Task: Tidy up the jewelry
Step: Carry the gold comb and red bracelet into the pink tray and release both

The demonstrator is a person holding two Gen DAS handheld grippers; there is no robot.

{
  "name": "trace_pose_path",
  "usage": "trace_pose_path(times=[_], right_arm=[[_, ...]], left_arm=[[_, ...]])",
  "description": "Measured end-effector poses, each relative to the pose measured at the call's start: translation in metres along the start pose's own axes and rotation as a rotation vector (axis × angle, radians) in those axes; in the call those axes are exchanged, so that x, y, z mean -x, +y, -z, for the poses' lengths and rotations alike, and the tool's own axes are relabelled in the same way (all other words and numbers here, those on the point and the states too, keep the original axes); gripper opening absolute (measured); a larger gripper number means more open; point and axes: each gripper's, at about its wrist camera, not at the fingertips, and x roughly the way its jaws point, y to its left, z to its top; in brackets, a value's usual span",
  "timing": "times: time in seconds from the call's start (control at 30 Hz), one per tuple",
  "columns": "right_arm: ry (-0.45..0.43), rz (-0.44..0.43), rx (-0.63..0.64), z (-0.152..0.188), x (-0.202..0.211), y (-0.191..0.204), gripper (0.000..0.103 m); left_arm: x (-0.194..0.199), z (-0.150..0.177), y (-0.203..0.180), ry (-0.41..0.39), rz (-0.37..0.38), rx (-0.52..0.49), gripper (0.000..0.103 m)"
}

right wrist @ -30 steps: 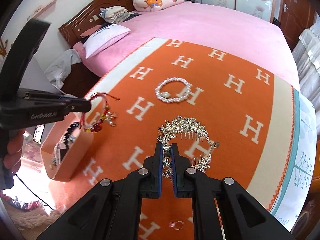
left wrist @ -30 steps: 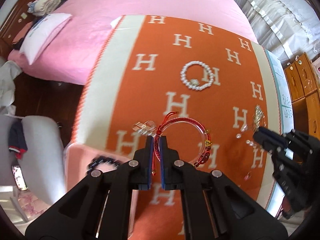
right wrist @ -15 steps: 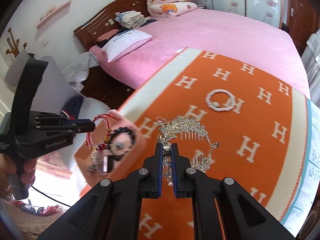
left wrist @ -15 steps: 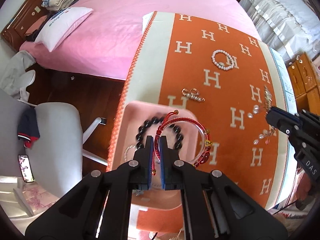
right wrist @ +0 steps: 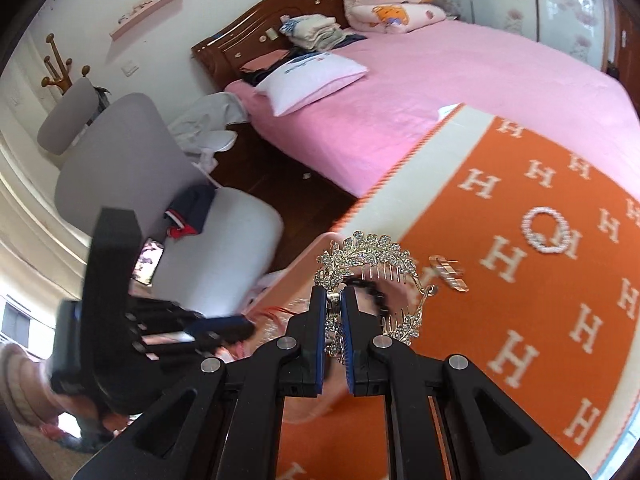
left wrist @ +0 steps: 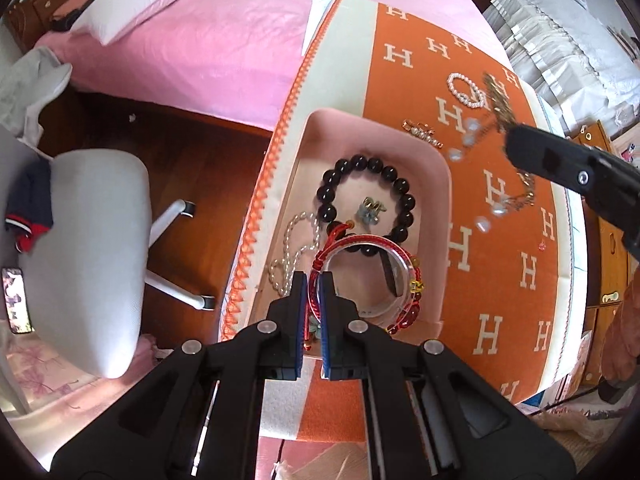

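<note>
Left wrist view: the left claw (left wrist: pixel 311 280) is clamped on the red cord of a clear bangle with red beads (left wrist: pixel 370 276), which hangs over the pink tray (left wrist: pixel 436 184). The tray sits at the near left part of the orange blanket (left wrist: pixel 500 264), whose weave repeats a white letter "H" all over. In the tray lie a black bead bracelet (left wrist: pixel 366 196), a small greenish charm (left wrist: pixel 370 210) inside its ring, and a strand of small white pearls (left wrist: pixel 292 256) at the left wall. On the blanket beyond the tray rest a small gold hair clip (left wrist: pixel 422 134) and, farther off, a ring of pearls (left wrist: pixel 466 90). The right claw (left wrist: pixel 520 140) enters from the right, blurred, with sparkling metal trailing from it.

Right wrist view: the right claw (right wrist: pixel 333 312) is closed on a rhinestone hair comb (right wrist: pixel 370 256) shaped like leafy sprays, held above the tray's edge. The left claw (right wrist: pixel 236 326) shows at the lower left, blurred. The white pillow (right wrist: pixel 312 80) on the pink bed (right wrist: pixel 460 80) carries blue printing too small to read. A grey office chair (right wrist: pixel 216 248) stands beside the tabletop with a dark garment draped on it.
</note>
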Motion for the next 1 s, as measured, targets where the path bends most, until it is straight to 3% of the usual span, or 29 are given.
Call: trace_pose_path(times=[0.33,0.6,0.83,0.9,1.0], right_arm=[[0.117,-0.088,-0.011,-0.012,-0.064,0.015,0.007],[0.227,-0.051,0.009,-0.014,-0.121,0.004,0.007],[0.259,0.013,0.028,-0.014,-0.155,-0.005,0.008],[0.281,0.030,0.027,-0.015,-0.164,-0.006,0.008],[0.295,0.011,0.007,-0.014,-0.169,-0.009,0.011]], left_arm=[[-0.031,-0.015,0.001,0.026,0.015,0.047,0.004],[-0.047,-0.010,0.000,0.081,0.031,0.041,0.004],[-0.049,-0.008,0.000,0.088,0.025,0.042,0.005],[-0.049,-0.007,0.002,0.100,0.031,0.045,0.007],[-0.047,-0.005,0.006,0.106,0.044,0.056,0.025]])
